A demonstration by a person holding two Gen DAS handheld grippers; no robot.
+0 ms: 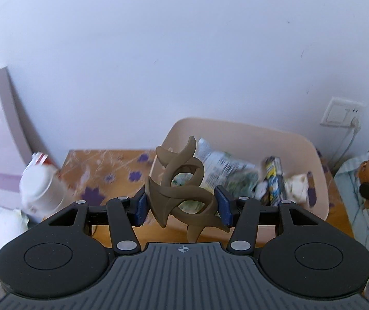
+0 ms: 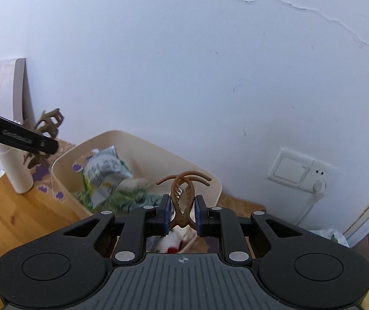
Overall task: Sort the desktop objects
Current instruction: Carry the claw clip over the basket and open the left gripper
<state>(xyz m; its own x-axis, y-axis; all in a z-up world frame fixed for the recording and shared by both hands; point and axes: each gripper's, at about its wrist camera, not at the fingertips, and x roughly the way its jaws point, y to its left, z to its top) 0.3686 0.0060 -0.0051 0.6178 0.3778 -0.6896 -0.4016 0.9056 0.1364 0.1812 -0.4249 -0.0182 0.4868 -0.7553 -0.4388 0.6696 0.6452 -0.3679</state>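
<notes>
My left gripper (image 1: 182, 206) is shut on an olive-brown hair claw clip (image 1: 182, 188) and holds it in the air in front of a beige bin (image 1: 313, 160). The bin holds snack packets (image 1: 225, 170) and small items. My right gripper (image 2: 182, 213) is shut on a brown hair claw clip (image 2: 183, 193), held above the near side of the same beige bin (image 2: 63, 180). The left gripper's finger (image 2: 16, 135) and its olive clip (image 2: 48, 121) show at the far left of the right wrist view.
A white bottle (image 1: 42, 188) stands left of the bin on a flowered mat (image 1: 101, 170) over the wooden desk (image 2: 6, 211). A pink board (image 1: 1, 129) leans on the wall at left. A wall socket (image 2: 300, 173) with a plugged cable is at right.
</notes>
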